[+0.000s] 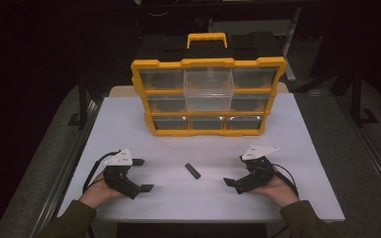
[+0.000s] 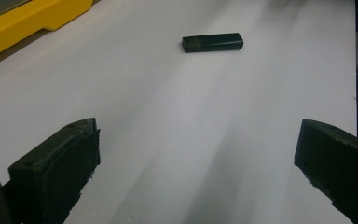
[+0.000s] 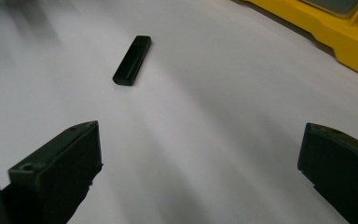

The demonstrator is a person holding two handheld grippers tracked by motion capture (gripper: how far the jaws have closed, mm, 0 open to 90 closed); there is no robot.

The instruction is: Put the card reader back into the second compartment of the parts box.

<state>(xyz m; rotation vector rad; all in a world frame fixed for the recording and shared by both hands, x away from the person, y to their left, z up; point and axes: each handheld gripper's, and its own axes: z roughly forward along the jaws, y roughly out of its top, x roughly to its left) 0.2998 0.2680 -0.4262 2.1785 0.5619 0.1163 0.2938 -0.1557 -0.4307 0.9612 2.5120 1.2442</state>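
A small black flat stick (image 1: 193,171) lies on the white table (image 1: 297,144), between the two grippers. My left gripper (image 1: 143,174) rests on the table to its left, open, jaws wide apart and empty. My right gripper (image 1: 234,170) rests to its right, also open and empty. In the left gripper view the stick (image 2: 212,42) lies crosswise well ahead of the gripper (image 2: 198,158). The right gripper view has the stick (image 3: 132,60) ahead and left of the gripper (image 3: 200,158). A hand holds each gripper from the near edge.
A yellow and black drawer organizer (image 1: 208,96) stands at the back centre of the table. Its clear top middle drawer (image 1: 209,88) is pulled out toward me. Its yellow base edge (image 2: 28,18) (image 3: 335,32) shows in both gripper views. Dark floor surrounds the table.
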